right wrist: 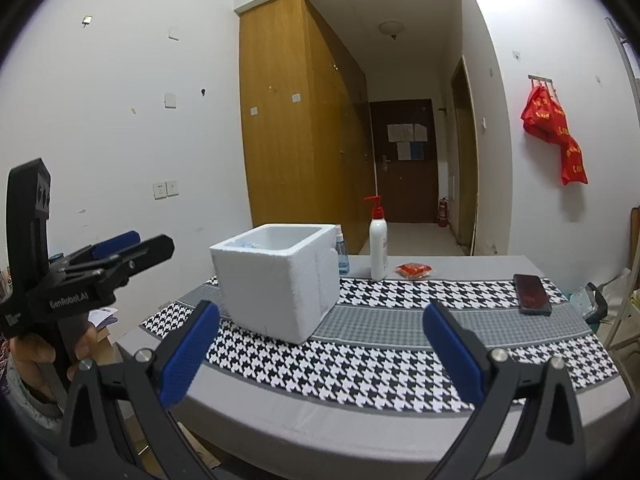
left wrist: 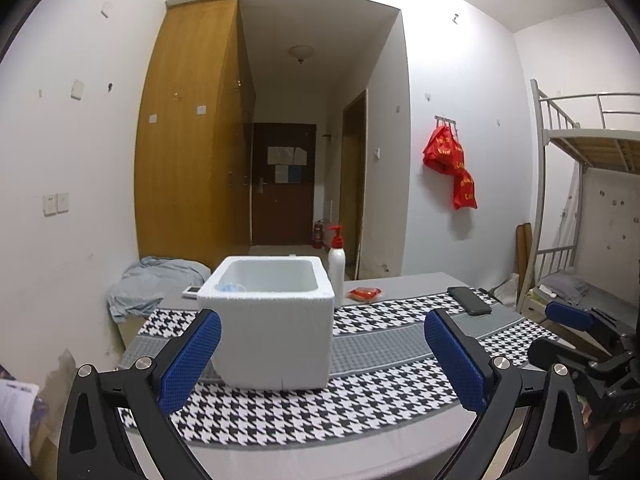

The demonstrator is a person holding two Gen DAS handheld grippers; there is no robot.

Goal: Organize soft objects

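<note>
Now: white foam box (left wrist: 272, 320), bumpy sides, square, open top, sits on checked cloth (left wrist: 360, 408). Small blue soft thing (left wrist: 232, 287) inside box corner. Left gripper (left wrist: 322, 360) wide open, empty. Right gripper (right wrist: 320, 354) wide open, empty.

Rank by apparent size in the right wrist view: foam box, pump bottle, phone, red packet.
1. foam box
2. pump bottle
3. phone, close to the bottle and nearer the camera, so unsure
4. red packet

Grey table (right wrist: 320, 424): houndstooth runner (right wrist: 360, 372), foam box (right wrist: 276, 280), lotion bottle (right wrist: 378, 248), phone (right wrist: 532, 294), maybe snack packet (right wrist: 414, 269).
</note>
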